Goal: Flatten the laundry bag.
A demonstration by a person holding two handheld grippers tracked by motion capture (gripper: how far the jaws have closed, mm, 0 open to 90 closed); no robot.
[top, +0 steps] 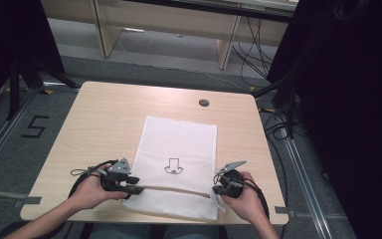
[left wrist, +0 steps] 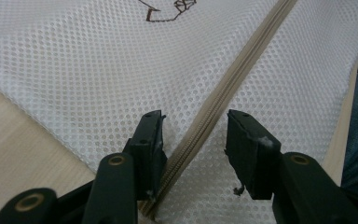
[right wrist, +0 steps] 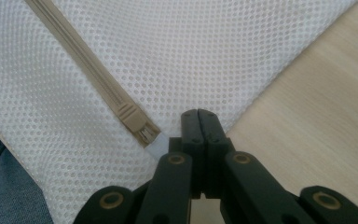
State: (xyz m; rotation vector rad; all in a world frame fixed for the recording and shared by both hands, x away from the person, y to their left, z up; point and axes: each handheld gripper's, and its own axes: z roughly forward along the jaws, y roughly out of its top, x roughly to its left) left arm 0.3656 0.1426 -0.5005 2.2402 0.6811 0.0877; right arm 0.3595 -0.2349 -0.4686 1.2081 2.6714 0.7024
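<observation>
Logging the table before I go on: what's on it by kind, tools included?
White mesh bag with beige zipper: 1
Hand-held tools: 2, left tool and right tool
Total: 3

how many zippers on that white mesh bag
1: a beige zipper runs across the near end of the white mesh laundry bag, from the left gripper to the right gripper.

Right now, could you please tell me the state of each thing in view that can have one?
Mesh bag: lying flat on the table.
Zipper: closed along its visible length.
Left gripper: open, jaws astride the zipper.
Right gripper: shut beside the zipper's end.
</observation>
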